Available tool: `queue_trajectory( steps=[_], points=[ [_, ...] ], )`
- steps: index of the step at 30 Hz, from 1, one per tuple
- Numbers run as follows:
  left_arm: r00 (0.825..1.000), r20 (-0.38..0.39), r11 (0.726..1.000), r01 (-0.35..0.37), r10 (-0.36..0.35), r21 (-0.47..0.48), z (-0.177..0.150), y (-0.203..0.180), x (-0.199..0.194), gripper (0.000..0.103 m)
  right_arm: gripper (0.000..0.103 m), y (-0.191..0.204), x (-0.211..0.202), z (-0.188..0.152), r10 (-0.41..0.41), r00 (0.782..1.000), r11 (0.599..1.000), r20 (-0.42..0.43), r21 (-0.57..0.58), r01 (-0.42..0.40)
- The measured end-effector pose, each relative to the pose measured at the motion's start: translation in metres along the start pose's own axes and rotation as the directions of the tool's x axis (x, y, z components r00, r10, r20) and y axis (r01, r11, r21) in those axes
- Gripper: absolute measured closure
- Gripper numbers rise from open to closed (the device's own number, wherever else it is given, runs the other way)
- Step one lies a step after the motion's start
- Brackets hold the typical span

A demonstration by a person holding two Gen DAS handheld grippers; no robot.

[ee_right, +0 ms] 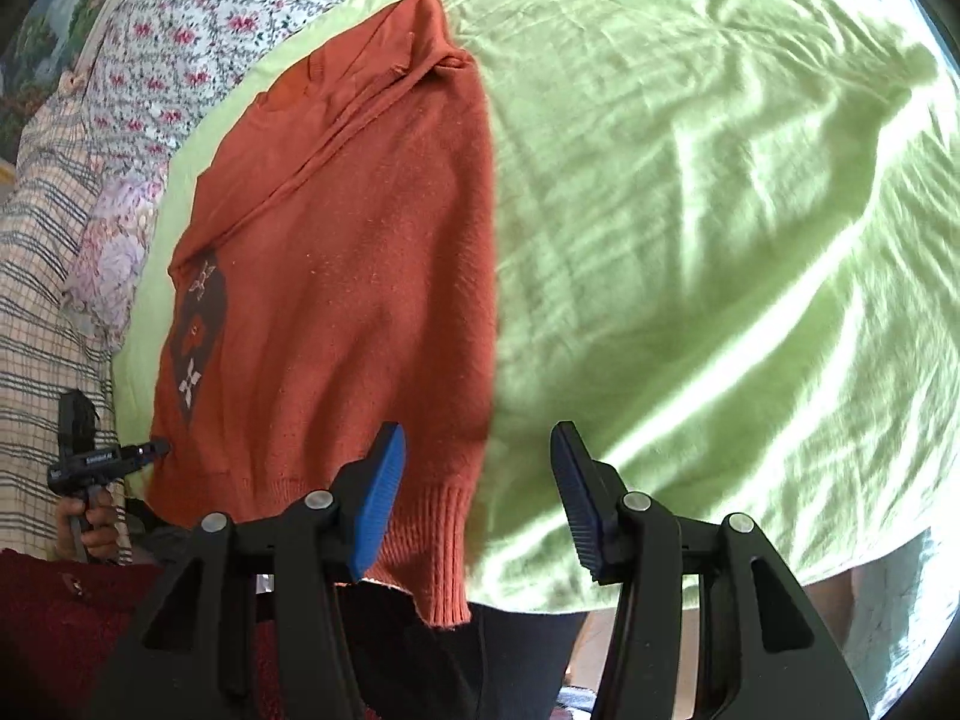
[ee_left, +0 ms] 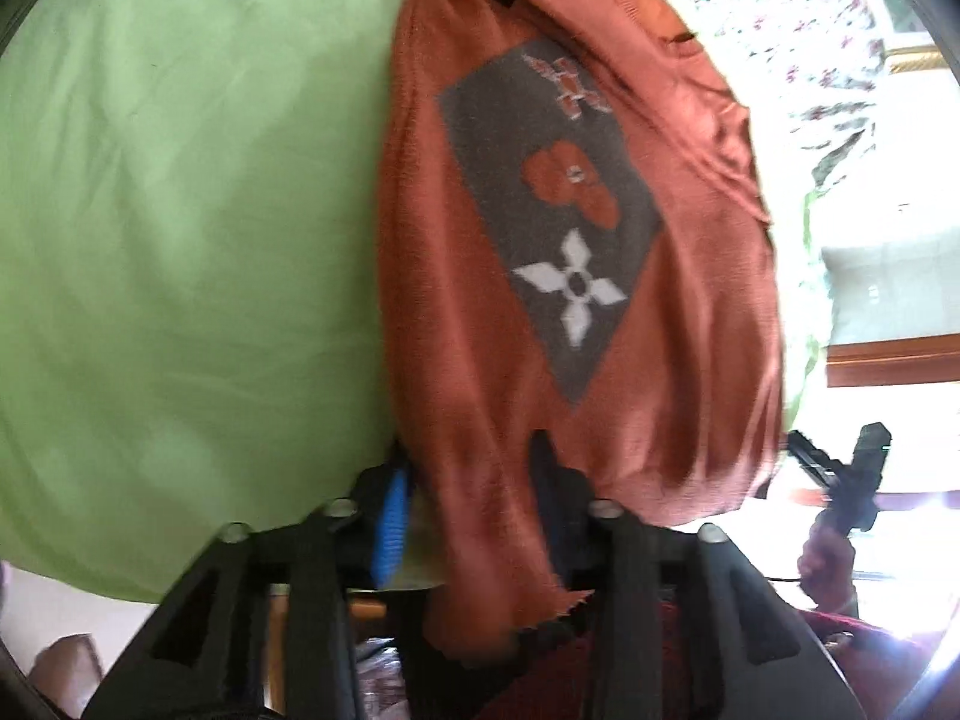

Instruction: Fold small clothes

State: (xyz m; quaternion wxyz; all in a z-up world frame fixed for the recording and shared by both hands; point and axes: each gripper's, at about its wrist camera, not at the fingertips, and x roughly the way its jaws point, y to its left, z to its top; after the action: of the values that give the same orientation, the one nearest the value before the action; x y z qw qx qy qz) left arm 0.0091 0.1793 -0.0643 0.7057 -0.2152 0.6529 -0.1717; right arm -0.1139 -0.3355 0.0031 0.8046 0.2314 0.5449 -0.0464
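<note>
An orange knit sweater [ee_left: 600,396] with a grey diamond panel of flower motifs lies on a green sheet [ee_left: 180,210]. Its sleeves are folded in over the body. My left gripper [ee_left: 474,498] is at the sweater's hem. A strip of the hem hangs between the jaws and covers the right finger, while the blue left pad [ee_left: 393,516] stands clear of the cloth. My right gripper [ee_right: 480,492] stands open over the ribbed hem corner [ee_right: 444,552] and the sheet, gripping nothing. The right wrist view shows the left gripper [ee_right: 150,450] at the sweater's [ee_right: 336,300] opposite hem edge.
Floral cloth [ee_right: 198,18] and a checked cloth [ee_right: 42,276] lie beyond the sweater's left side. A dark red garment [ee_right: 66,618] is near the bed's front edge. A hand [ee_left: 828,564] holds the right gripper [ee_left: 852,468]. Wide green sheet [ee_right: 720,240] spreads to the right.
</note>
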Motion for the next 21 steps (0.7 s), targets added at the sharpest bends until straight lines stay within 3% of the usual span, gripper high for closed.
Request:
queue_trajectory(
  steps=[2, 3, 10, 14, 15, 16, 17, 18, 21],
  points=[
    [1.000, -0.003, 1.000, 0.027, -0.027, 0.011, 0.000, -0.004, -0.001, 0.036, 0.051, -0.002, 0.001, -0.001, 0.018, 1.000, 1.000, -0.006, 0.012, -0.018],
    [1.000, -0.010, 1.000, 0.028, -0.028, 0.014, -0.001, -0.007, 0.002, 0.033, 0.051, -0.003, 0.002, -0.002, 0.027, 1.000, 1.000, -0.013, 0.014, -0.027],
    [0.999, -0.034, 0.995, 0.040, -0.037, 0.093, -0.014, -0.028, 0.035, 0.035, 0.048, -0.009, 0.012, -0.014, 0.170, 0.983, 0.985, -0.065, 0.013, -0.170],
    [0.992, -0.074, 0.988, 0.114, -0.106, 0.101, -0.015, -0.023, 0.040, 0.034, 0.049, -0.015, 0.019, -0.019, 0.257, 0.965, 0.966, -0.050, 0.052, -0.254],
    [0.992, -0.072, 0.988, 0.114, -0.107, 0.107, -0.016, -0.022, 0.040, 0.038, 0.053, -0.014, 0.021, -0.019, 0.270, 0.962, 0.962, -0.041, 0.060, -0.267],
    [0.994, -0.067, 0.988, 0.098, -0.090, 0.119, -0.016, -0.021, 0.040, 0.053, 0.064, -0.012, 0.023, -0.018, 0.271, 0.962, 0.961, -0.039, 0.061, -0.268],
    [0.995, -0.067, 0.988, 0.084, -0.076, 0.128, -0.016, -0.019, 0.039, 0.078, 0.074, -0.010, 0.027, -0.018, 0.266, 0.963, 0.963, -0.041, 0.062, -0.263],
    [0.995, -0.074, 0.989, 0.072, -0.062, 0.130, -0.016, -0.017, 0.041, 0.089, 0.095, -0.009, 0.030, -0.019, 0.261, 0.964, 0.964, -0.050, 0.062, -0.258],
    [0.997, -0.056, 0.989, 0.051, -0.044, 0.139, -0.021, -0.012, 0.033, 0.095, 0.095, -0.003, 0.031, -0.020, 0.264, 0.963, 0.964, -0.055, 0.054, -0.261]
  ],
)
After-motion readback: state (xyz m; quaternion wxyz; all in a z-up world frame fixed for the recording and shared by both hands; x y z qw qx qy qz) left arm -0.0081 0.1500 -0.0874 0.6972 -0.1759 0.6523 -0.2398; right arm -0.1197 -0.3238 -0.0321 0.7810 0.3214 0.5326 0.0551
